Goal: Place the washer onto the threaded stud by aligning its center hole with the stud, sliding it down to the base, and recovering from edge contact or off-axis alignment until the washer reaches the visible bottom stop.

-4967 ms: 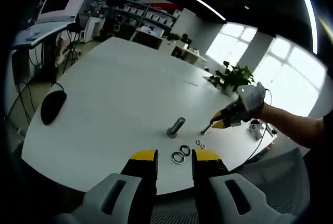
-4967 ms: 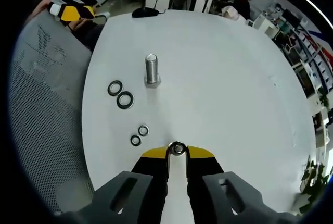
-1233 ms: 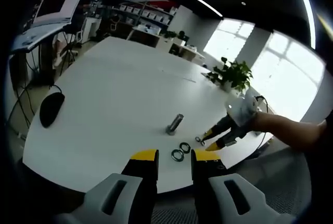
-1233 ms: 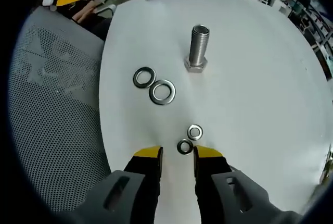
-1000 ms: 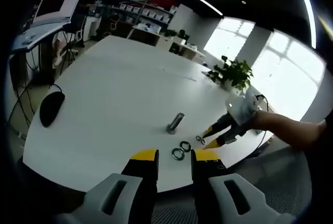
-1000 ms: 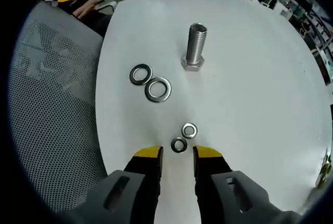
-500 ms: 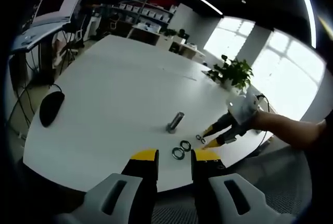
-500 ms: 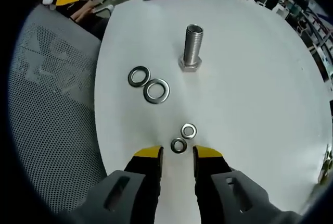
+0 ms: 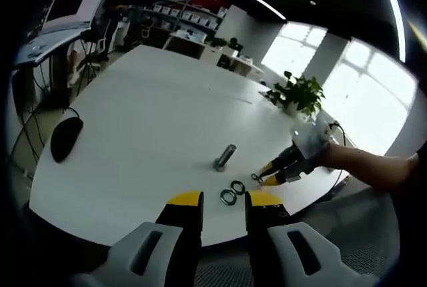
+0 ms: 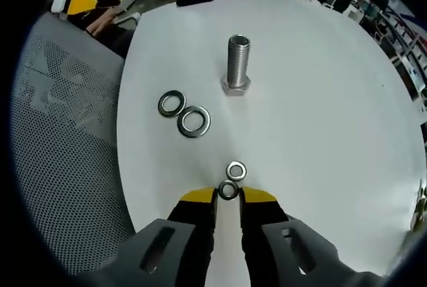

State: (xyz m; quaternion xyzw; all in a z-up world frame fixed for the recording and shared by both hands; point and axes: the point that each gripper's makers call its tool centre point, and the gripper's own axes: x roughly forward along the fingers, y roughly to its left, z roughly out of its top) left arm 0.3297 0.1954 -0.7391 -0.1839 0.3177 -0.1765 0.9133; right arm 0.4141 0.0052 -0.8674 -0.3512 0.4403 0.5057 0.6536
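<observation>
In the right gripper view a threaded steel stud (image 10: 237, 63) stands upright on the white table (image 10: 320, 100). Two large washers (image 10: 172, 103) (image 10: 194, 121) lie to its left. A small washer (image 10: 235, 171) lies flat just ahead of my right gripper (image 10: 228, 195), whose yellow-tipped jaws are shut on a second small washer (image 10: 228, 190) at the table surface. In the left gripper view my left gripper (image 9: 223, 200) hangs open near the table edge, empty, with the large washers (image 9: 228, 197) just past it. The stud (image 9: 225, 157) stands beyond, and the right gripper (image 9: 268, 174) reaches in from the right.
A black mouse (image 9: 67, 137) lies at the table's left. A potted plant (image 9: 300, 97) and a monitor (image 9: 73, 0) stand beyond the table. A grey mesh chair (image 10: 60, 133) sits beside the table edge. A person's forearm (image 9: 373, 170) holds the right gripper.
The right gripper's jaws have narrowed from open to shut around the nearer small washer. The left gripper has stayed open and still.
</observation>
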